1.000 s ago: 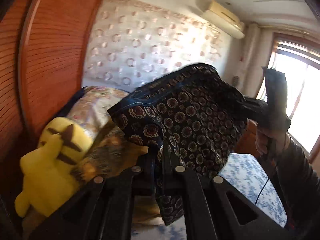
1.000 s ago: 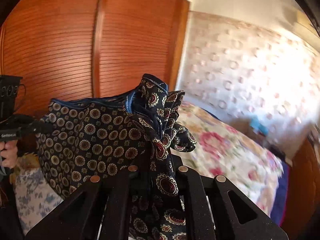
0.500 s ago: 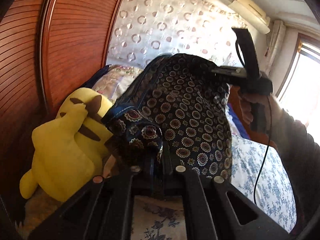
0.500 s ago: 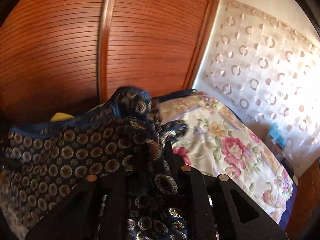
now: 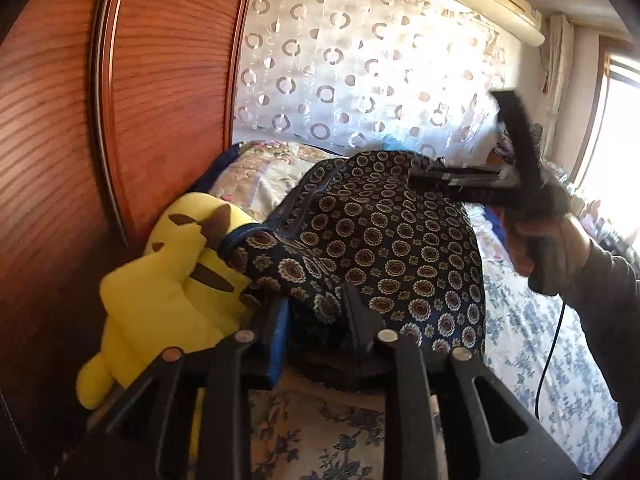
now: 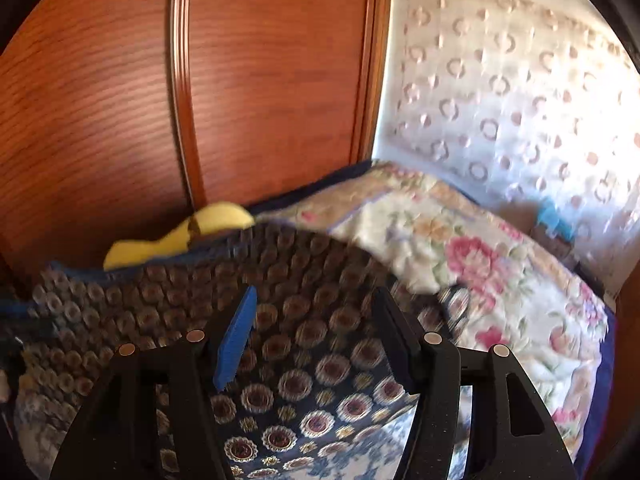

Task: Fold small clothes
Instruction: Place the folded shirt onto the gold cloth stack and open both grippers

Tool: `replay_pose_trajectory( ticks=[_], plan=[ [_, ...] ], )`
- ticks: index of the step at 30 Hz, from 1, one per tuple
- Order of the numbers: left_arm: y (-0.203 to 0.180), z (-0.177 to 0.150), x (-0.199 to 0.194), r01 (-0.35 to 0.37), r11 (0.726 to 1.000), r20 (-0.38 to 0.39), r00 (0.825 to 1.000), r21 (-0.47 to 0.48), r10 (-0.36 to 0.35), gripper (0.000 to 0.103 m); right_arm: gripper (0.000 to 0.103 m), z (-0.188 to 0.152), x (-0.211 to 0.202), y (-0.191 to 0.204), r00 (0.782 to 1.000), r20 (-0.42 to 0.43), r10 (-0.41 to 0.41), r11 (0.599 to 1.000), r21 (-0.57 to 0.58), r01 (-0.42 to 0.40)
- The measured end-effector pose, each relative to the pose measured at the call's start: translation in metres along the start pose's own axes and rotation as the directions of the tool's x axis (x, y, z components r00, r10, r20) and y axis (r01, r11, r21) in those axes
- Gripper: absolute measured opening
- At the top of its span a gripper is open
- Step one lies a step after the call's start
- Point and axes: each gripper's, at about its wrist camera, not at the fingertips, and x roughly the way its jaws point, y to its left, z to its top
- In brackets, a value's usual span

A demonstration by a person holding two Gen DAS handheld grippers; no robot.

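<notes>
Fingers of the right gripper (image 6: 316, 328) stood wide apart, navy medallion-print woven cloth (image 6: 304, 364) lying loose between and under them. Left gripper (image 5: 314, 316) was parted too, cloth (image 5: 380, 248) bunched between its fingers; grip contact unclear. Garment draped over the floral-print bed cover (image 6: 480, 264), beside a yellow plush toy (image 5: 160, 292) against the ribbed wooden wardrobe (image 5: 60, 140). No legible writing.

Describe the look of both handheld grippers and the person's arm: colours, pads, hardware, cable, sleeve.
Left gripper: matte black plastic fingers, a blue pad on one, round silver bolt heads, triangular cut-outs. Right gripper: same black build, blue pad, silver bolts. A thin black cable hangs below the right hand; the sleeve is grey.
</notes>
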Motion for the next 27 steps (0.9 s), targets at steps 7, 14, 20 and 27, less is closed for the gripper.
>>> replay_pose_trajectory(
  ticks=[7,14,20,27],
  plan=[
    [-0.006,0.002,-0.021,-0.060,0.997,0.033,0.998,0.050,0.058,0.034,0.062,-0.020,0.023,-0.002,1.000,-0.028,-0.011,0.998,0.057,0.013],
    [-0.016,0.000,-0.039,-0.081,0.994,0.057,0.995,0.073,0.077,0.039,0.062,-0.029,-0.022,0.004,1.000,0.009,-0.021,0.995,0.099,0.020],
    [-0.037,-0.007,-0.045,-0.077,0.992,0.042,0.996,0.103,0.073,0.039,0.067,-0.055,-0.080,0.014,0.998,0.056,-0.037,0.990,0.137,0.029],
    [-0.080,-0.028,-0.049,-0.007,0.988,0.016,1.000,0.156,0.004,0.039,0.078,-0.103,-0.153,0.025,0.991,0.095,-0.098,0.976,0.203,0.078]
  ],
)
